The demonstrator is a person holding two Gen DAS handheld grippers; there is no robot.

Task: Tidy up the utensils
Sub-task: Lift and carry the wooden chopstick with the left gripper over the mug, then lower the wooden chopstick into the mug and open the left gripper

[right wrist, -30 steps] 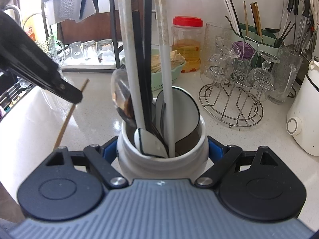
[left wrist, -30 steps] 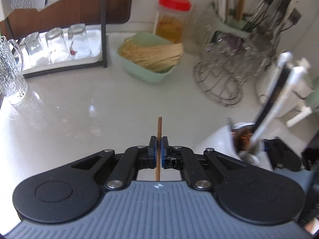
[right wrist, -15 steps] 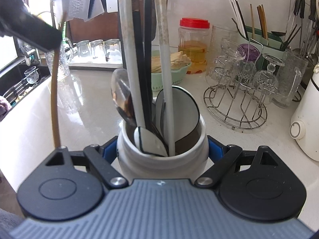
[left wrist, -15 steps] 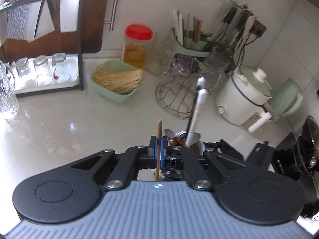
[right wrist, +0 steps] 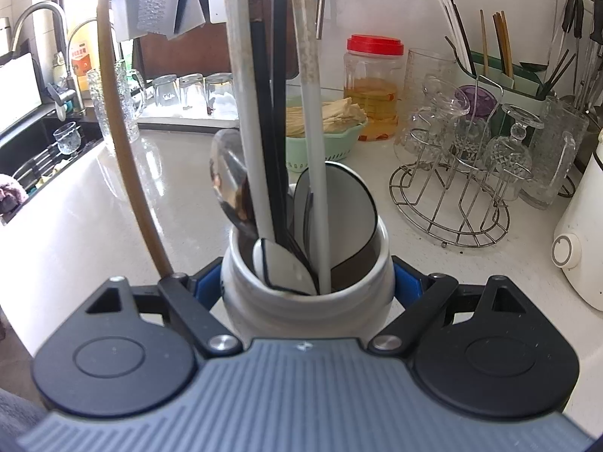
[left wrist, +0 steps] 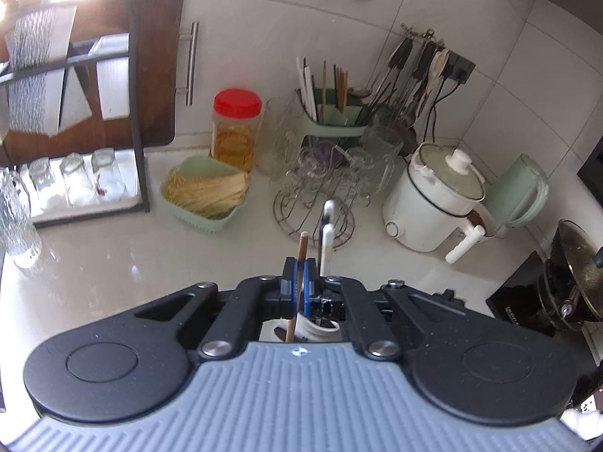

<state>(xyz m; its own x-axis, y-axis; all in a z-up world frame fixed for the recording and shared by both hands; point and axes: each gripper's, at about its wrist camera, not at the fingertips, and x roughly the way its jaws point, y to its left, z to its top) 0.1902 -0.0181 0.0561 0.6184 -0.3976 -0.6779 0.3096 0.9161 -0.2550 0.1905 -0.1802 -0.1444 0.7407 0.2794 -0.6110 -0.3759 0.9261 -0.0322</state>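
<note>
On the left of the white counter (right wrist: 75, 233), the left gripper (left wrist: 300, 282) has its blue pads pressed tight on a single brown chopstick (left wrist: 297, 282), which stands nearly upright between them; in the right wrist view the same stick (right wrist: 124, 150) rises as a long curved line just left of the jar, its lower end hidden behind the gripper's frame. In the left wrist view the stick's lower end points at the white ceramic utensil jar (left wrist: 316, 333), seen directly beneath the pinched pads. The right gripper (right wrist: 307, 282) clamps that jar (right wrist: 307, 301) by its sides, a blue pad against each flank. The jar stands near the counter's front edge and holds a metal spoon (right wrist: 226, 184), white-handled and black-handled utensils and a broad white ladle (right wrist: 346, 211). Farther right stands a wire glass rack (right wrist: 452, 203).
</note>
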